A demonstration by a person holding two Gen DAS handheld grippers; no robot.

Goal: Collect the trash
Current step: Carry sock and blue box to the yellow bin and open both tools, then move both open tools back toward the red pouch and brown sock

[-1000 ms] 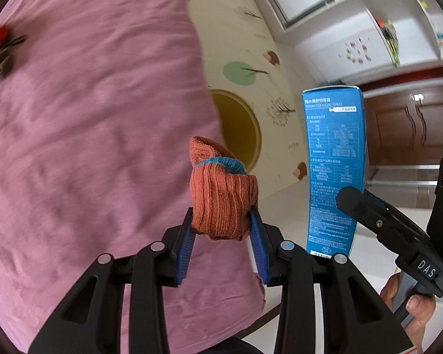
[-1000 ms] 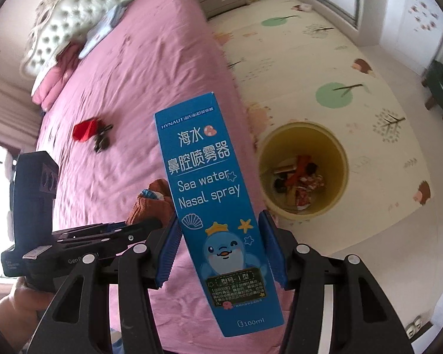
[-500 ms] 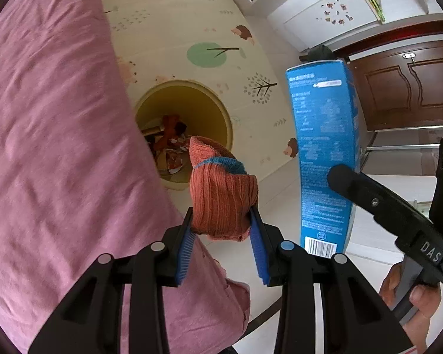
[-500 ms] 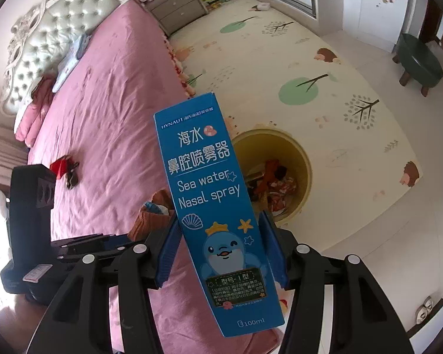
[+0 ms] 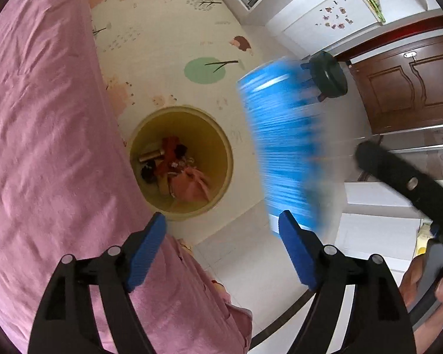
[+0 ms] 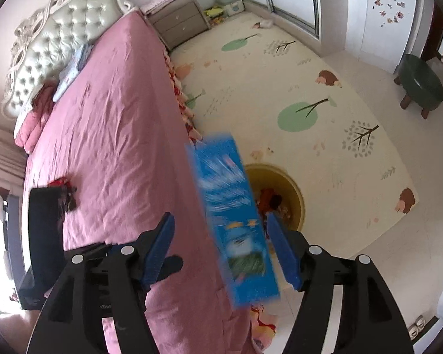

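Since both claws are sitting right above the yellow bin (image 5: 181,165) on the floor by the near corner of the bed (image 5: 44,118), this looks like the dump step of the trash run. The left claw (image 5: 221,249) is opening up with nothing between its blue pads, just floor and bin showing through the gap, so it's released and empty. The right claw (image 6: 218,247) is opening too, and the blue nasal spray box (image 6: 233,221) is smeared with motion blur between its jaws, clear of the left pad and looking like it's slipping loose rather than being squeezed. In the left view the same box (image 5: 283,147) is a blue streak just right of the bin mouth. My guess is they're angled down like this so stuff falls straight in. The bin already has a pile in it, reddish bits and something pink. There's still a small red and dark thing (image 6: 65,188) lying on the bed over on the left, probably the next pickup
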